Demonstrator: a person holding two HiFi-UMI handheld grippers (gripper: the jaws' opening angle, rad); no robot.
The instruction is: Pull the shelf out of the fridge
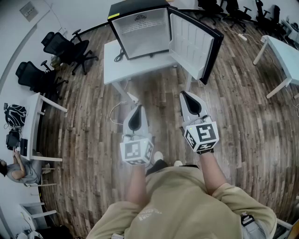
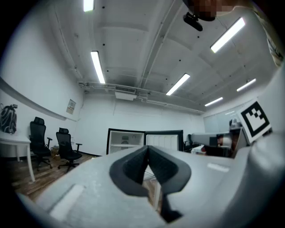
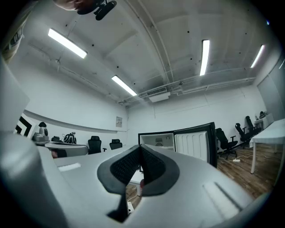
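The fridge [image 1: 140,32] stood on a white surface [image 1: 140,67] with its door [image 1: 192,41] swung wide, and the shelf [image 2: 124,144] sat inside it (not pulled out). Well short of it, the left gripper [image 1: 138,108] and right gripper [image 1: 183,94] hung side by side, each with its fingers [image 2: 133,167] pressed together on nothing.

Nothing legible from here. A small dark emblem [image 1: 141,17] at the top of the fridge [image 1: 142,39] interior, a yellow sticker [image 1: 113,16] on its top corner and a notice [image 1: 29,10] on the wall are too small to read. Pale print [image 1: 147,215] on the person's shirt [image 1: 187,205] is blurred.
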